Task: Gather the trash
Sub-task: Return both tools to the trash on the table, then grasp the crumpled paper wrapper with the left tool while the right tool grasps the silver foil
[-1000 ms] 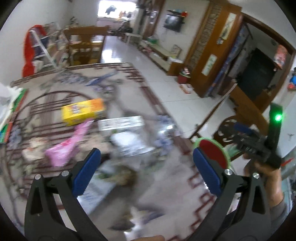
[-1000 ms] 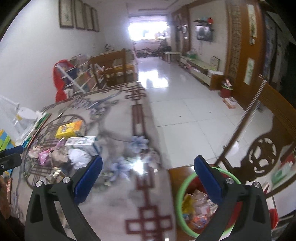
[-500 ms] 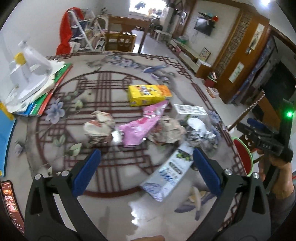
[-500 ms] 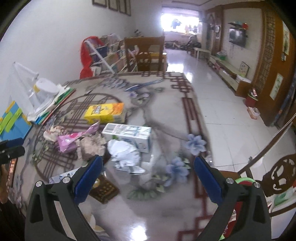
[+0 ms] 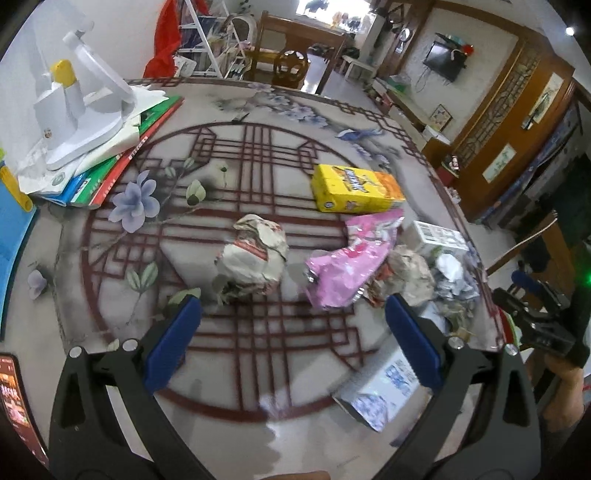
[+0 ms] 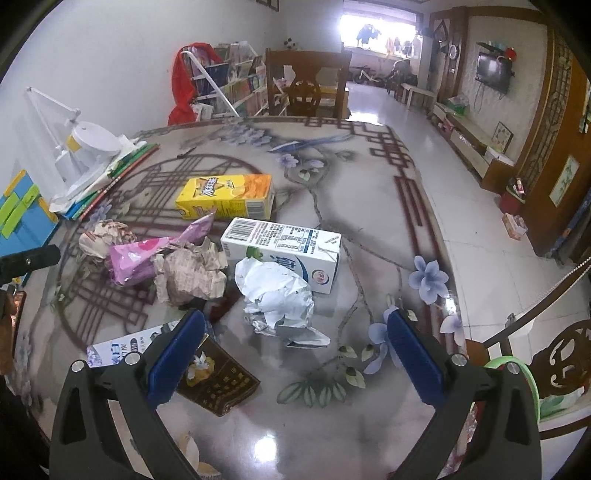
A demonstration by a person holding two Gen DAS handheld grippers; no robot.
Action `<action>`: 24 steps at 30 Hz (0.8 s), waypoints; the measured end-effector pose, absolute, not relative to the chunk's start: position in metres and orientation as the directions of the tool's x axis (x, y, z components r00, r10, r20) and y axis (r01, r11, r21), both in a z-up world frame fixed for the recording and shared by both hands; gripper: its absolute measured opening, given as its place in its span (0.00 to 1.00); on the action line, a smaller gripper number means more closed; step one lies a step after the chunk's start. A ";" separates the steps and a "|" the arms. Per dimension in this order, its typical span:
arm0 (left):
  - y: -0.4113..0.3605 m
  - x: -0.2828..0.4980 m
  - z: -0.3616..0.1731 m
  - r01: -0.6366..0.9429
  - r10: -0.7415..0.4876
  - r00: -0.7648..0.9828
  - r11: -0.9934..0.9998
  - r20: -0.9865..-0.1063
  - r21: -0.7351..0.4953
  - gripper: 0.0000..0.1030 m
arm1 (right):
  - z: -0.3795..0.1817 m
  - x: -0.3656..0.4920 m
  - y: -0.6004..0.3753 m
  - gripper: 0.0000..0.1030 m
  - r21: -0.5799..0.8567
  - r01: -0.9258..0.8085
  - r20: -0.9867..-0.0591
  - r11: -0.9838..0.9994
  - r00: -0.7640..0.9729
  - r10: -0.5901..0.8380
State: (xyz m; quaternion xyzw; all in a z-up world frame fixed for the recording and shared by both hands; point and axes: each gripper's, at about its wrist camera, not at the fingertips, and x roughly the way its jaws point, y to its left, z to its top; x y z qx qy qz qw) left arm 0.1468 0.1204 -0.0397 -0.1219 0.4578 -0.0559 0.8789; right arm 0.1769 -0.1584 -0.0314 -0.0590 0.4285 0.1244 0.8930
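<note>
Trash [image 5: 255, 258] now dead ahead of your left gripper [image 5: 293, 341]; you swung back from bin. Both grippers spread, empty; right gripper [image 6: 291, 354] faces foil [image 6: 275, 295].

Daylight enters from the bright window [image 6: 376, 27] at the far end of the room, which is overexposed to white, and it makes glare on the floor tiles [image 6: 373, 110] and a small hot spot on the glossy table [image 6: 264, 448]. Both fisheye views bend strongly at the edges, with black corners. The left wrist view has slight motion blur near the bottom, for example on the flat blue-and-white packet [image 5: 384, 387], while the middle is fairly sharp.
</note>
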 end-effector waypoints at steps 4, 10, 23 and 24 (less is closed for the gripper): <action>0.121 0.162 -0.057 -0.031 -0.177 0.538 0.973 -0.824 -0.229 0.95 | -0.042 0.189 -0.158 0.93 0.018 -0.261 -0.794 0.965 0.582 0.172; 0.124 0.178 -0.070 -0.043 -0.144 0.533 0.979 -0.834 -0.197 0.95 | -0.053 0.205 -0.152 0.93 0.042 -0.263 -0.814 0.964 0.550 0.186; 0.132 0.209 -0.089 -0.076 -0.110 0.521 0.982 -0.847 -0.174 0.94 | -0.083 0.232 -0.138 0.78 0.016 -0.277 -0.855 0.961 0.494 0.157; 0.132 0.209 -0.090 -0.075 -0.114 0.518 0.981 -0.848 -0.177 0.94 | -0.085 0.233 -0.138 0.75 0.015 -0.280 -0.858 0.960 0.490 0.156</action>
